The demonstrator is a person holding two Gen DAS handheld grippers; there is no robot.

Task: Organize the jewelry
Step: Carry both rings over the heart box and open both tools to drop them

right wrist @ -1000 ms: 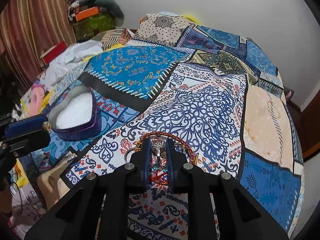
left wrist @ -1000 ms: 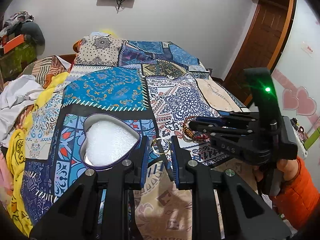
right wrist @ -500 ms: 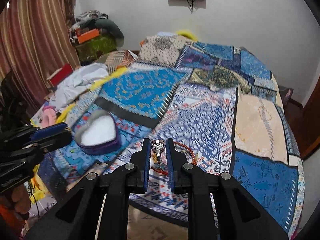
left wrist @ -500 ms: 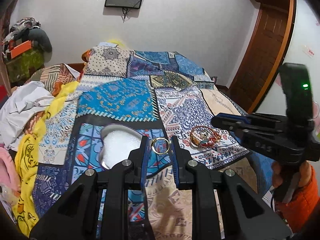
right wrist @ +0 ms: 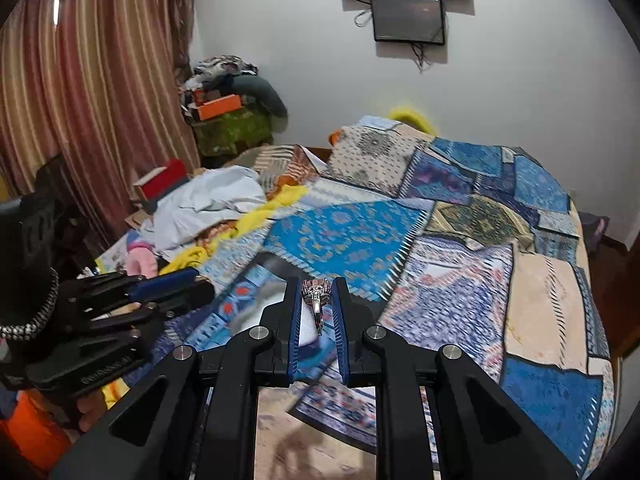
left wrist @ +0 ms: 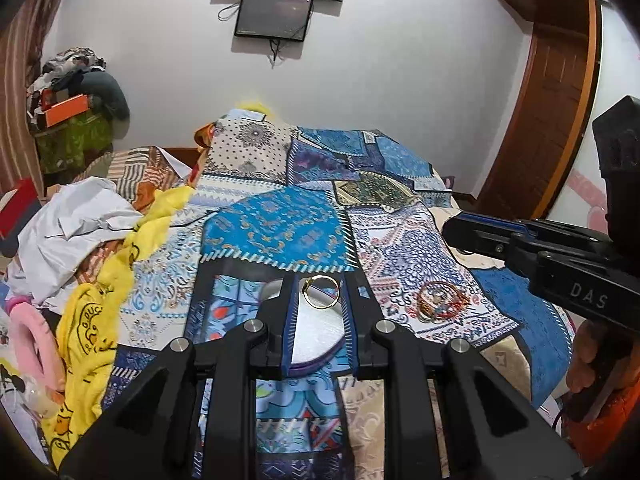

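A heart-shaped box point(left wrist: 320, 340) with a white lining lies open on the patchwork bedspread point(left wrist: 280, 232); nothing can be seen inside it. Compared with a second ago, both tools have been raised and the bed appears farther below. A gold ring point(left wrist: 321, 293) is pinched upright, face-on, in the left gripper point(left wrist: 321, 300). A silver jewelled ring point(right wrist: 317, 300), stone uppermost, band hanging down, is pinched in the right gripper point(right wrist: 317, 304). Bangles point(left wrist: 440, 306) remain on the bedspread.
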